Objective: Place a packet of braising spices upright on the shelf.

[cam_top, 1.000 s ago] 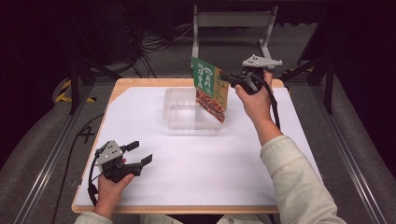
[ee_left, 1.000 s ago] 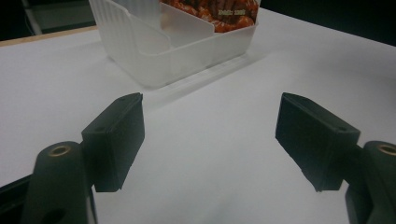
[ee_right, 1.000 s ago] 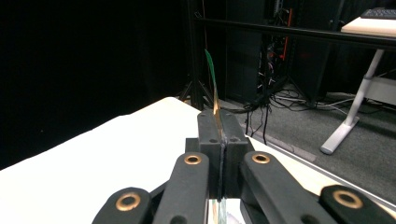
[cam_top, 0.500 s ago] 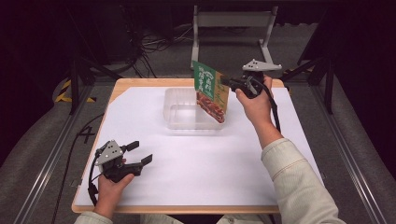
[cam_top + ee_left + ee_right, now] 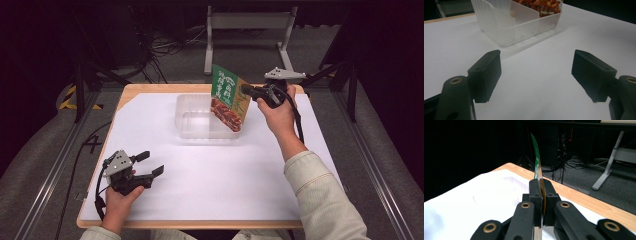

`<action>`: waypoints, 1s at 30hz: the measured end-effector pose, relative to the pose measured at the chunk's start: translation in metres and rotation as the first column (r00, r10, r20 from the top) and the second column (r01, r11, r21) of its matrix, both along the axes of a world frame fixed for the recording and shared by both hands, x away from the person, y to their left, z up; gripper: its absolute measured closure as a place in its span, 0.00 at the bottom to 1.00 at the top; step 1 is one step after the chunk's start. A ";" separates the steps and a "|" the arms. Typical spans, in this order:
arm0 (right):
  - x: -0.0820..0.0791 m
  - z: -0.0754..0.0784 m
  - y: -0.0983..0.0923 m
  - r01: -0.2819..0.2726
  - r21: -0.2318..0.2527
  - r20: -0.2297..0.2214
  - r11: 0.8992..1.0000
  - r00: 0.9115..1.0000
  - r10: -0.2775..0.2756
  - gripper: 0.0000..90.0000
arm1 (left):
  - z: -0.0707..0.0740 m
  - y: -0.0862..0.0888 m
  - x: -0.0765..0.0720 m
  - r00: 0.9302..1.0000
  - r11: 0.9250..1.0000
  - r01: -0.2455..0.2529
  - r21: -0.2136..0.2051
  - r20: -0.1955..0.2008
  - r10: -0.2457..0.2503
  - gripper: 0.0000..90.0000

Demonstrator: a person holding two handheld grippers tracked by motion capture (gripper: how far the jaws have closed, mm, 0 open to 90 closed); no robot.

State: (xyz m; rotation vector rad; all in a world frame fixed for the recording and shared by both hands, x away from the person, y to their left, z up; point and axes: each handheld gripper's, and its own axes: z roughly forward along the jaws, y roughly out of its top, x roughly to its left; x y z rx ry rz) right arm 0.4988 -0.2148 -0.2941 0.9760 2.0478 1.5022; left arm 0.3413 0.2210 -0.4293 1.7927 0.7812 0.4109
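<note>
right gripper (image 5: 246,90) clenched on snack packet (image 5: 229,99), tilted, low end in clear tray (image 5: 186,116) on counter (image 5: 210,165) | left gripper (image 5: 150,165) released, idle | risk: edge-only pinch, packet may slip or drag tray

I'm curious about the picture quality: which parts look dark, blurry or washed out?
High view: bright white table, surroundings nearly black. Left gripper view: near jaws soft, clear container sharper, slightly glary. Right gripper view: background dark, packet seen edge-on, table washed out.
</note>
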 end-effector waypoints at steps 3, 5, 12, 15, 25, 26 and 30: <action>0.000 0.000 0.000 0.001 0.000 0.005 1.000 1.000 -0.001 0.97 | 0.000 0.000 0.000 1.000 1.000 0.001 0.000 -0.002 -0.001 0.27; 0.000 0.001 0.000 0.003 0.000 0.009 1.000 1.000 -0.003 0.96 | 0.000 0.000 0.000 1.000 1.000 0.001 -0.003 -0.001 -0.001 0.27; -0.002 0.003 -0.002 0.004 0.014 0.025 1.000 1.000 -0.004 0.88 | 0.000 0.000 0.000 1.000 1.000 0.001 -0.005 -0.002 -0.001 0.27; -0.002 0.004 -0.003 0.007 0.017 0.046 1.000 0.999 -0.007 0.80 | 0.000 0.000 0.000 1.000 1.000 0.001 0.000 -0.001 -0.001 0.27; -0.004 0.006 -0.002 -0.030 0.083 0.111 0.996 0.994 0.020 0.38 | 0.000 0.000 0.000 1.000 1.000 0.000 -0.001 0.000 0.000 0.27; -0.005 0.007 -0.002 -0.031 0.076 0.121 0.997 0.992 0.022 0.37 | 0.000 0.000 0.000 1.000 1.000 0.001 -0.001 0.000 -0.001 0.27; -0.011 0.010 -0.003 -0.046 0.058 0.134 0.997 0.990 0.038 0.35 | 0.000 0.000 0.000 1.000 1.000 0.002 -0.002 -0.001 -0.002 0.27</action>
